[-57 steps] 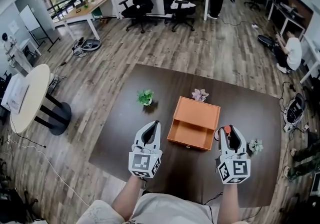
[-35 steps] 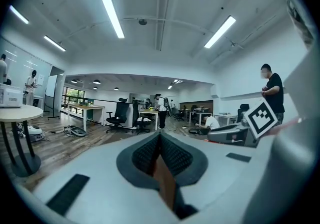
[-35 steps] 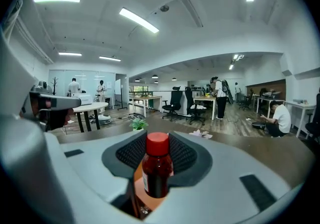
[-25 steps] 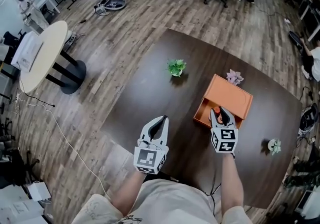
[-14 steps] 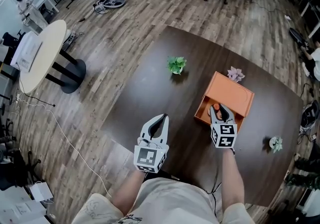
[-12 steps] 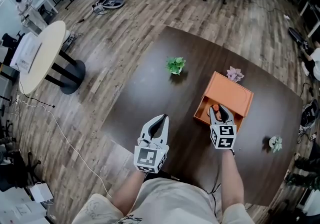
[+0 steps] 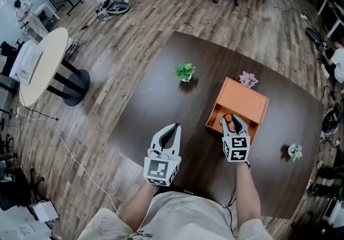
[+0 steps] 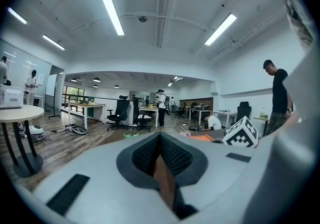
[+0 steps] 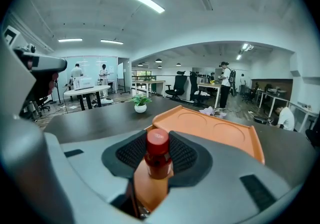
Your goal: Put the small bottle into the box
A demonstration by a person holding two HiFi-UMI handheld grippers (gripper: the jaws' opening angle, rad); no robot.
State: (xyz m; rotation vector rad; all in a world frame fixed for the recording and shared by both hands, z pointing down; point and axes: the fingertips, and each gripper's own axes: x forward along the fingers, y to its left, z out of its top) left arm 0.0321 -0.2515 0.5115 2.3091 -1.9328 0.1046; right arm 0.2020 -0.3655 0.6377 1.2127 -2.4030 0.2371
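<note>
Centre of right gripper view: right gripper (image 9: 159, 138) clamps red-capped small bottle (image 9: 158, 150).
Head view only: small bottle hangs over box's (image 7: 246, 98) near end.
Left gripper (image 7: 172, 126), lower centre: jaws together, empty.

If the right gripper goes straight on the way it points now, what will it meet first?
Probably the orange box, just ahead and below the right gripper; its small bottle would touch first.

The dark table (image 7: 156, 113) bears a green plant (image 7: 185, 71), a pink plant (image 7: 248, 79) and — far right (well apart) — a pale plant (image 7: 294, 151).
</note>
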